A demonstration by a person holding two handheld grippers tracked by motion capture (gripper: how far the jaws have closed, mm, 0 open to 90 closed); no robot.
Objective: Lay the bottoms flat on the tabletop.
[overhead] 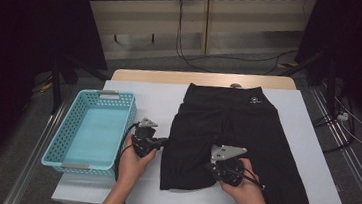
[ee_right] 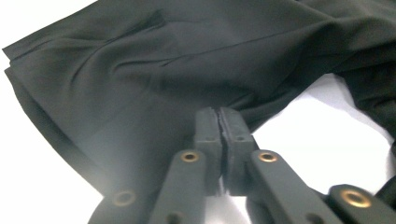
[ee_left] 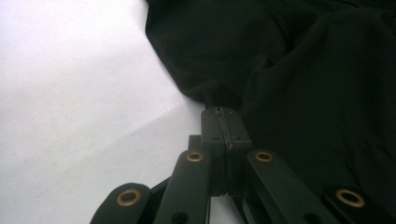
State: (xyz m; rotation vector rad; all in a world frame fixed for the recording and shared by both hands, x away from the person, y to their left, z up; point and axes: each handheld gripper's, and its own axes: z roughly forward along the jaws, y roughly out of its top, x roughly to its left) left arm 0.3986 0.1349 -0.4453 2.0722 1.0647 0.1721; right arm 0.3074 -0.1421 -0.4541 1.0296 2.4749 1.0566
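shorts: I see black shorts (overhead: 231, 137) spread flat on the desk (overhead: 309, 159), waistband at the far edge, both legs pointing toward me.
left gripper: I have the left gripper (overhead: 159, 141) at the outer edge of the shorts' left leg, roughly mid-length, pointing sideways into the cloth.
left jaws: closed. In the left gripper view (ee_left: 224, 122) the tips meet with no gap and a bunched fold of the leg's edge runs into them, so I read it as a pinch on the cloth.
right gripper: I have the right gripper (overhead: 214, 166) at the inner hem of the same leg, near the notch between the two legs.
right jaws: pressed together. In the right gripper view (ee_right: 219, 122) the hem comes right down to the tips and puckers there; it looks nipped, though the bite is thin and I cannot see how deep it goes.
cloth vs jaws: the leg fabric lies ahead of both tips, flat on the desk apart from creases pulling toward each pinch point. Bare white desk shows beside each tip.
basket: turquoise basket (overhead: 64, 141) stands just left of the left hand (overhead: 135, 160), well apart from the shorts.
right hand: right hand (overhead: 246, 183) rests over the near part of the shorts.
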